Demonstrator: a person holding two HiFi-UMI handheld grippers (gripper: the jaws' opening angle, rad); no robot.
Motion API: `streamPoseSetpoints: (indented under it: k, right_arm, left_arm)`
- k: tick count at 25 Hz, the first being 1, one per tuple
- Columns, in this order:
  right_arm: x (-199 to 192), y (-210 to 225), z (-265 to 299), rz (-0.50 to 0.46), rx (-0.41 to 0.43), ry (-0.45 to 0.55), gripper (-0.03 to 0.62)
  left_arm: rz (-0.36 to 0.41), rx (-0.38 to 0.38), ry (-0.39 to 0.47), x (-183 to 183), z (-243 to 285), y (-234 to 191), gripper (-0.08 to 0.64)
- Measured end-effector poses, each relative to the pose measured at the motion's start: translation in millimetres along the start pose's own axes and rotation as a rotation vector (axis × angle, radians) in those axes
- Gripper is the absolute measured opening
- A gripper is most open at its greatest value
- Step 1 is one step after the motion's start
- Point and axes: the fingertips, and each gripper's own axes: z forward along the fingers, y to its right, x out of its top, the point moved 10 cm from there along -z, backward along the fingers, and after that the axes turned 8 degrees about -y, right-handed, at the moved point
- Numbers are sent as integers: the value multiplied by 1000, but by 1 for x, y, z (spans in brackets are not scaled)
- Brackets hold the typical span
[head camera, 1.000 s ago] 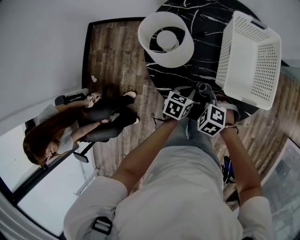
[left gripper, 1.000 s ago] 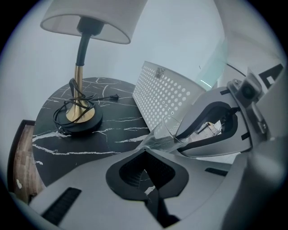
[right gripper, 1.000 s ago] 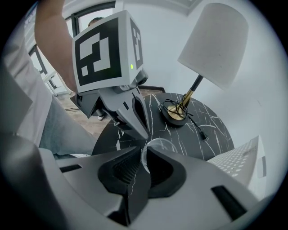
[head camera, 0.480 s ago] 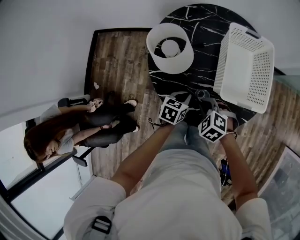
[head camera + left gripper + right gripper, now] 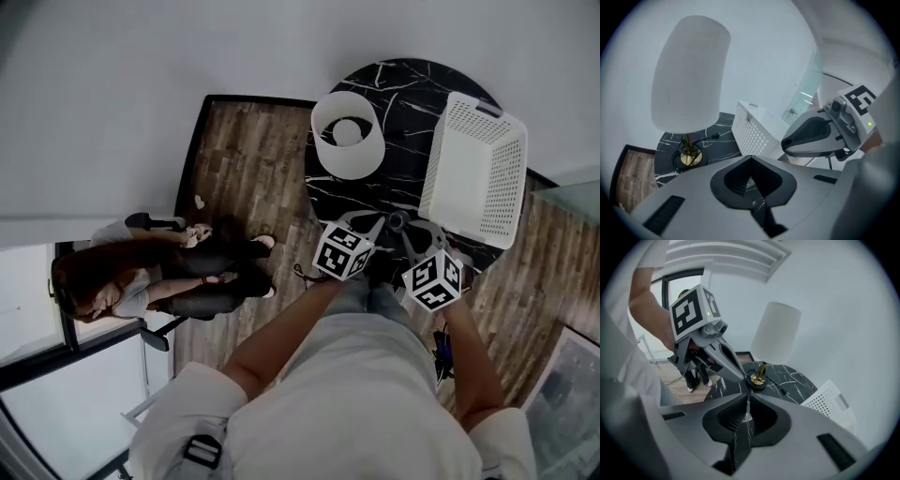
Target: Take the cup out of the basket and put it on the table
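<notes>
Holding the left gripper (image 5: 751,159) with jaws pressed together on nothing, and the right gripper (image 5: 747,401) likewise closed and empty, side by side at the near edge of the table (image 5: 394,103). Hovering short of the basket (image 5: 441,169), lying on the right of the table just beyond the right gripper, with the lamp (image 5: 347,134) standing at the far left. Judging this as the approach: no reaching in begun, no lifting out, no setting down. Needing next to be opening one pair of jaws, probably the right, and bringing it over the basket's rim and down inside. Not finding the cup in any view. Looking into the basket from the head view and making out only pale perforated walls and a pale floor, so presuming a pale or hidden cup, its shape and lie unknown.
</notes>
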Motion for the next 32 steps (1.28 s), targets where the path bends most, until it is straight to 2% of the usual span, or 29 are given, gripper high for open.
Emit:
streamPoseSetpoints:
  k: [4,16,24,28,32]
  right_arm:
    - [7,12,-35,104,-38,107,21]
    - [8,48,-146,405,-142,467,8]
    - [14,46,-213,436,-206,628,6]
    - [23,39,-241,450,-217,695,6]
    - [29,34,-256,447,-235,731,6]
  left_arm:
    - [21,-31,72,22,-21,21,5]
    - [157,-130,338,107,-93,88,5]
    - [259,-231,502,145,-141,147,5]
    - [291,-263,536,155,-157,164,5]
    - [317,-252,562,159,-168,175,5]
